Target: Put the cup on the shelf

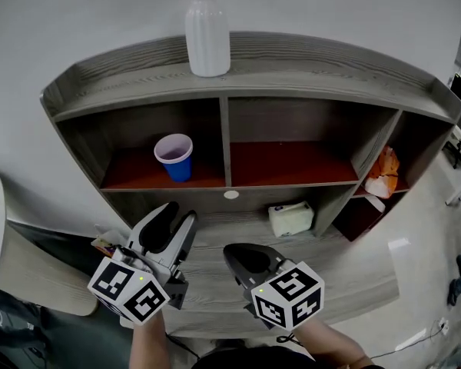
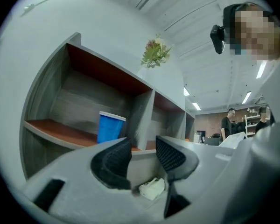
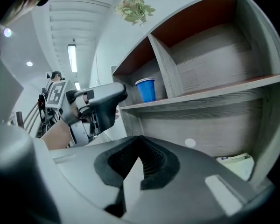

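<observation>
The blue cup (image 1: 174,157) with a white rim stands upright in the left compartment of the grey shelf unit (image 1: 238,79), on its reddish-brown board. In the left gripper view the cup (image 2: 110,127) shows just beyond the jaws; in the right gripper view the cup (image 3: 146,89) is small and far. My left gripper (image 1: 177,220) is below and in front of that compartment, apart from the cup, its jaws (image 2: 142,148) parted with nothing between them. My right gripper (image 1: 234,254) hovers over the lower board, its jaws (image 3: 140,148) closed together and empty.
A white ribbed vase (image 1: 207,35) with stems stands on the shelf top. A pale packet (image 1: 292,219) lies on the lower board under the middle compartment. An orange bag (image 1: 383,174) sits in the right compartment. People (image 2: 229,122) stand far off in the room.
</observation>
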A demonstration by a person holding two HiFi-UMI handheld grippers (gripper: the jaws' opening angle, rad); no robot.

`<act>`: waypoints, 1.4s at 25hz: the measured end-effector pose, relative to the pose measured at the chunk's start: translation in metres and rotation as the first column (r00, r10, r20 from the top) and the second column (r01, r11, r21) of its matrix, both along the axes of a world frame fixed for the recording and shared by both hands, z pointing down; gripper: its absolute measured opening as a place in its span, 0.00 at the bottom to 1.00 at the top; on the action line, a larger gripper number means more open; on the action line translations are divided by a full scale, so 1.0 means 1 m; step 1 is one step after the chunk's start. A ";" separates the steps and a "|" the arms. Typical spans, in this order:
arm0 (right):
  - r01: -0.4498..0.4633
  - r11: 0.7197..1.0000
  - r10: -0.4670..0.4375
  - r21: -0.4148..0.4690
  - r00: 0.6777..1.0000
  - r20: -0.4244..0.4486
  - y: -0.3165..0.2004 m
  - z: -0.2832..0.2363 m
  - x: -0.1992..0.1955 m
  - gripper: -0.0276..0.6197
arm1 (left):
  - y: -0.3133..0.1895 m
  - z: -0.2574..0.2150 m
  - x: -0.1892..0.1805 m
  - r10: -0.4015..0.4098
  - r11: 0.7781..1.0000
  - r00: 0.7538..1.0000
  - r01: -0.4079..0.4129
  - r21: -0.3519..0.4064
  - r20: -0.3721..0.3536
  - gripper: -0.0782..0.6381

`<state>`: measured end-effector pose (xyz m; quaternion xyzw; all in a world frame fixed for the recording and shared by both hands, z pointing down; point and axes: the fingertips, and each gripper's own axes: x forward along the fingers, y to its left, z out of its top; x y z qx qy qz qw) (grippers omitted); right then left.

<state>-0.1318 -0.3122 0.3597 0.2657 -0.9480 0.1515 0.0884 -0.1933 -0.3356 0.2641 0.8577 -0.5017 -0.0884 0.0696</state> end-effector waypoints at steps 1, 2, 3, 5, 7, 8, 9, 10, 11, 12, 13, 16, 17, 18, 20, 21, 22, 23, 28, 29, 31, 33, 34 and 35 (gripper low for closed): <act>0.001 1.000 -0.001 -0.001 1.000 0.001 0.002 0.000 0.002 0.04 | 0.004 0.005 0.006 0.008 1.000 1.000 -0.008 -0.010 0.006 0.32; 0.001 1.000 -0.001 -0.003 1.000 0.002 0.004 0.001 0.005 0.04 | 0.007 0.009 0.012 0.013 1.000 1.000 -0.013 -0.019 0.015 0.30; 0.000 1.000 0.000 -0.004 1.000 0.003 0.007 0.001 0.007 0.04 | 0.010 0.014 0.018 0.015 1.000 1.000 -0.014 -0.027 0.026 0.28; -0.001 1.000 0.001 -0.007 1.000 0.007 0.010 0.002 0.013 0.04 | 0.016 0.023 0.026 0.007 0.999 0.999 -0.005 -0.039 0.040 0.22; -0.002 1.000 0.002 -0.010 1.000 0.009 0.014 0.004 0.018 0.04 | 0.022 0.031 0.032 -0.007 0.999 0.999 0.009 -0.050 0.036 0.15; -0.002 1.000 0.002 -0.011 1.000 0.008 0.016 0.005 0.020 0.04 | 0.025 0.035 0.034 -0.012 0.998 0.999 0.013 -0.057 0.030 0.12; -0.002 1.000 0.002 -0.011 1.000 0.007 0.018 0.006 0.022 0.04 | 0.028 0.039 0.036 -0.013 0.998 1.000 0.014 -0.065 0.022 0.10; -0.002 1.000 0.002 -0.010 1.000 0.005 0.020 0.007 0.025 0.04 | 0.031 0.042 0.038 -0.011 0.997 1.000 0.012 -0.073 0.013 0.10; -0.002 1.000 0.002 -0.010 1.000 0.002 0.022 0.008 0.027 0.04 | 0.034 0.046 0.040 -0.010 0.997 1.000 0.011 -0.081 0.005 0.10; -0.002 1.000 0.002 -0.009 1.000 0.000 0.025 0.010 0.029 0.04 | 0.036 0.049 0.042 -0.011 0.996 1.000 0.011 -0.088 -0.002 0.10; -0.002 1.000 0.002 -0.009 1.000 -0.002 0.027 0.011 0.031 0.04 | 0.038 0.051 0.043 -0.015 0.996 1.000 0.015 -0.093 -0.005 0.10; -0.006 1.000 0.006 -0.012 1.000 -0.003 0.033 0.015 0.036 0.04 | 0.046 0.062 0.048 -0.030 0.993 0.999 0.031 -0.110 0.013 0.10; -0.008 1.000 0.008 -0.013 1.000 -0.003 0.035 0.017 0.038 0.04 | 0.049 0.066 0.050 -0.032 0.992 0.999 0.035 -0.118 0.026 0.10; -0.011 1.000 0.011 -0.013 1.000 -0.004 0.036 0.018 0.040 0.04 | 0.051 0.071 0.052 -0.034 0.991 0.999 0.038 -0.127 0.040 0.10; -0.020 1.000 0.020 -0.011 1.000 -0.008 0.039 0.021 0.045 0.04 | 0.057 0.080 0.057 -0.030 0.988 0.997 0.040 -0.146 0.068 0.10; -0.024 1.000 0.024 -0.011 1.000 -0.009 0.041 0.023 0.047 0.04 | 0.060 0.085 0.059 -0.027 0.987 0.996 0.039 -0.157 0.080 0.10; -0.028 1.000 0.028 -0.014 1.000 -0.009 0.043 0.025 0.050 0.04 | 0.064 0.091 0.062 -0.024 0.985 0.996 0.039 -0.169 0.090 0.10; -0.031 0.999 0.031 -0.018 0.999 -0.009 0.045 0.028 0.052 0.04 | 0.067 0.096 0.064 -0.022 0.982 0.995 0.039 -0.182 0.095 0.10; -0.056 0.998 0.056 -0.031 0.998 -0.004 0.052 0.036 0.067 0.04 | 0.083 0.121 0.076 0.009 0.968 0.997 0.012 -0.250 0.080 0.10; -0.060 0.998 0.060 -0.034 0.998 -0.005 0.054 0.038 0.069 0.04 | 0.086 0.124 0.079 0.013 0.966 0.997 0.008 -0.257 0.079 0.10; -0.063 0.997 0.062 -0.036 0.998 -0.007 0.058 0.041 0.073 0.04 | 0.091 0.128 0.083 0.018 0.964 0.997 0.004 -0.264 0.080 0.10; -0.060 0.998 0.060 -0.031 0.998 -0.008 0.062 0.042 0.075 0.04 | 0.096 0.130 0.087 0.021 0.964 0.997 0.000 -0.265 0.078 0.10; -0.059 0.998 0.059 -0.026 0.998 -0.009 0.064 0.043 0.076 0.04 | 0.098 0.131 0.088 0.022 0.965 0.997 -0.001 -0.263 0.078 0.10; -0.058 0.998 0.057 -0.020 0.998 -0.012 0.066 0.043 0.076 0.04 | 0.100 0.132 0.090 0.024 0.965 0.996 -0.002 -0.262 0.080 0.10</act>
